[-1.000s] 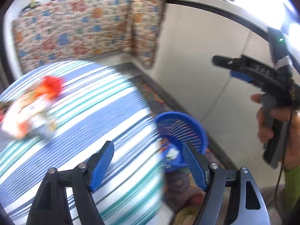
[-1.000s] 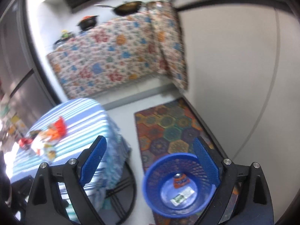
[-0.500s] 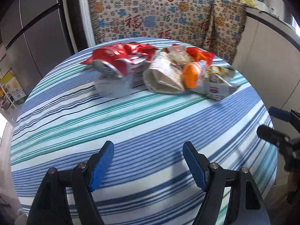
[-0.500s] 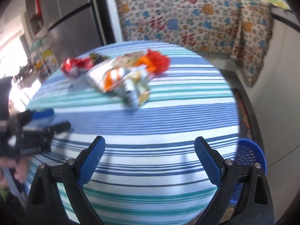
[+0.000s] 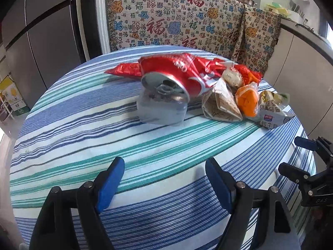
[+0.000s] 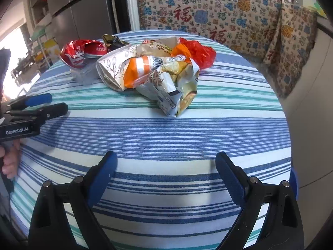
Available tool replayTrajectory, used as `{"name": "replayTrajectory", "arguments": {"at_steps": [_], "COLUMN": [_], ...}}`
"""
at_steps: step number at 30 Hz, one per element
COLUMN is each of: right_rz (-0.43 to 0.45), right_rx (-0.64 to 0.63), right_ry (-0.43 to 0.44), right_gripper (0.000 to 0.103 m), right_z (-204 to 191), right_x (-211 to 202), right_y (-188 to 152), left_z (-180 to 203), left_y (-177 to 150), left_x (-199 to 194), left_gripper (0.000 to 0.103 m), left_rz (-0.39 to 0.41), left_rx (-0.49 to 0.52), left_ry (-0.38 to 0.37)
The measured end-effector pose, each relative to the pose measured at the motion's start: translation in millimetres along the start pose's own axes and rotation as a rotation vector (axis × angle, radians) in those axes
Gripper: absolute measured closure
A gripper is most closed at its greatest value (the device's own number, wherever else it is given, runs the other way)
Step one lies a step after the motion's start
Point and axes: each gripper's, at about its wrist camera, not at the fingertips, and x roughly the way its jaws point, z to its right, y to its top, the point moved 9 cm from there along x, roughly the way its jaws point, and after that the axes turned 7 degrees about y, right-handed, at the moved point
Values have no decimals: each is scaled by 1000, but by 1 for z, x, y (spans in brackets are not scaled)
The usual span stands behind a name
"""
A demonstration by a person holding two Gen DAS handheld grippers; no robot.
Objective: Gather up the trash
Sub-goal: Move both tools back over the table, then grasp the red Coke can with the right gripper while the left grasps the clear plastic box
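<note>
On the round table with its striped cloth [image 5: 87, 129], seen from the left wrist, we find the trash heaped toward the far side. A crushed red can [image 5: 172, 77] lies with its silver top toward us, resting on a clear plastic container [image 5: 160, 110]. A red wrapper [image 5: 124, 70] pokes out behind it. To the right sit a folded paper packet with a leaf print [image 5: 220, 104], an orange-and-clear wrapper [image 5: 247, 100] and a white snack bag [image 5: 272, 114]. Our left gripper [image 5: 164, 179] hovers over bare cloth on the near side, well apart from the pile; its jaws have just been opening further, and nothing lies between the blue pads [image 5: 110, 179]. The other tool's fingers show at the right edge.

From the right wrist, we look at the same heap from another side. The white snack bag [image 6: 177, 91] is nearest, with the orange-and-clear wrapper [image 6: 141, 70] and the leaf-print packet [image 6: 112, 70] beside it. A red plastic bag [image 6: 199, 52] lies behind, and the red can [image 6: 77, 54] sits at the far left. Our right gripper [image 6: 166, 179] stands wide with nothing between its pads, over empty striped cloth [image 6: 166, 133] short of the pile. The left gripper [image 6: 41, 104] reaches in from the left edge, held by a hand [image 6: 9, 158]. A patterned cloth [image 6: 229, 12] hangs behind the table.
</note>
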Motion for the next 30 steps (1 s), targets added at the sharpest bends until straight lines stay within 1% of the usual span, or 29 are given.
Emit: {"name": "replayTrajectory", "arguments": {"at_steps": [4, 5, 7, 8, 9, 10, 11, 13, 15, 16, 18, 20, 22, 25, 26, 28, 29, 30], "right_rz": [16, 21, 35, 39, 43, 52, 61, 97, 147, 163, 173, 184, 176, 135, 103, 49, 21, -24], "right_rx": [-6, -10, -18, -17, -14, -15, -25, -64, -96, -106, -157, -270, -367, -496, -537, -612, -646, -672], "right_ry": [9, 8, 1, 0, 0, -5, -15, -23, 6, 36, 98, 151, 179, 169, 153, 103, 84, 68], "right_gripper": [7, 7, 7, 7, 7, 7, 7, 7, 7, 7, 7, 8, 8, 9, 9, 16, 25, 55], "right_z": [-4, -4, -3, -3, -2, -1, -1, -5, -15, -22, -44, -81, -114, -150, -159, -169, -172, -173], "right_x": [-4, -5, -9, -10, -12, -15, -19, -30, -43, -46, -47, -45, -36, -7, 7, 33, 45, 57], "right_y": [4, 6, 9, 9, 11, 12, 14, 22, 37, 46, 66, 89, 109, 134, 140, 144, 144, 142], "left_z": [1, 1, 3, 6, 7, 6, 3, -2, -8, -13, -25, -38, -46, -56, -59, -64, -67, -68], "left_y": [25, 32, 43, 47, 47, 48, 48, 45, 42, 41, 36, 28, 20, 9, 7, 2, 0, -2], "left_x": [-21, -27, -34, -34, -32, -29, -27, -26, -28, -28, -22, -16, -14, -18, -19, -22, -22, -23], "left_gripper": [21, 21, 21, 21, 21, 21, 21, 21, 21, 21, 21, 21, 21, 21, 21, 21, 21, 21], "left_rz": [65, 86, 114, 109, 86, 62, 47, 11, 1, -2, -30, -51, -64, -66, -66, -68, -69, -70], "left_rx": [-35, -19, 61, 109, 142, 150, 136, 72, 10, -12, -37, -42, -48, -61, -65, -76, -82, -86], "left_ry": [-68, -70, -27, -11, -9, -6, -13, -74, -119, -118, -62, -3, 16, 28, 30, 30, 30, 30]}}
